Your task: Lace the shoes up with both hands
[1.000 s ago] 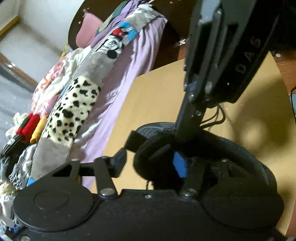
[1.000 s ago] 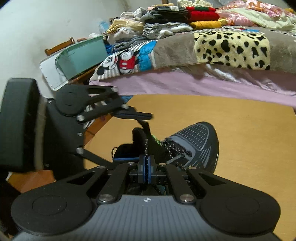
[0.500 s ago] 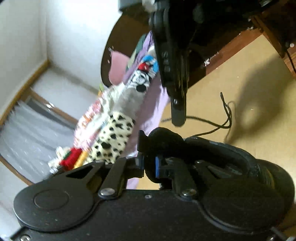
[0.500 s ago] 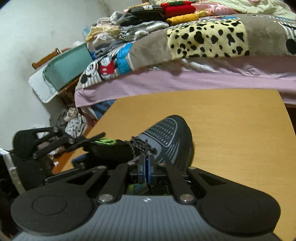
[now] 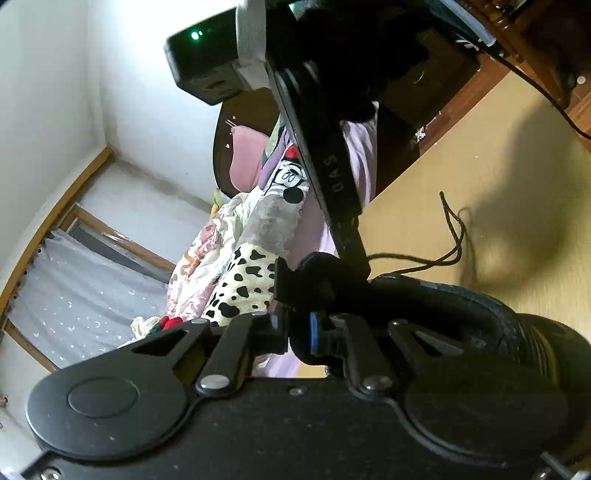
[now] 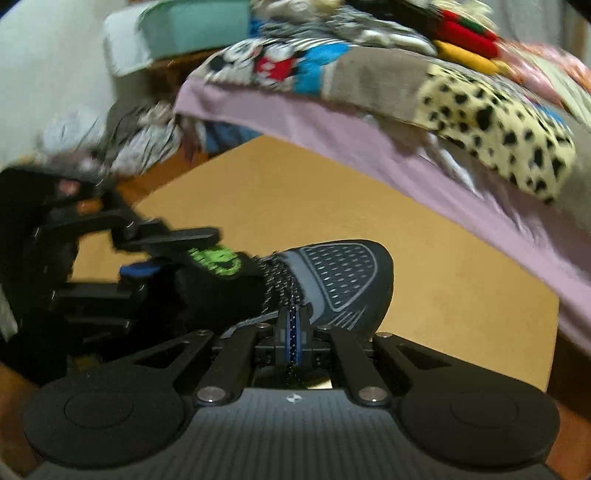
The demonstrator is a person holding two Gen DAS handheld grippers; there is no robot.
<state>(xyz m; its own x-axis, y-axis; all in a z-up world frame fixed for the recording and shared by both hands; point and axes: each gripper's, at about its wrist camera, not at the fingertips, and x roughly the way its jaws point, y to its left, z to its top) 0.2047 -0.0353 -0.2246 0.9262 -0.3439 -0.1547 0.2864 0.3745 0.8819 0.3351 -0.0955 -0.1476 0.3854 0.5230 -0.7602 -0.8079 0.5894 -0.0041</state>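
The left gripper [image 5: 299, 326] is clamping the shoe's tongue [image 5: 317, 273] while the right gripper [image 6: 291, 328] is pinching the lace [image 6: 291, 295]; pulling should be steady.

Tan table top [image 6: 424, 266], bed with lilac sheet [image 6: 332, 129], spotted patchwork blanket [image 6: 491, 122], folded clothes [image 6: 461, 33]

The letters "DAS" stand on the right gripper [image 5: 364, 267], seen from the left wrist.
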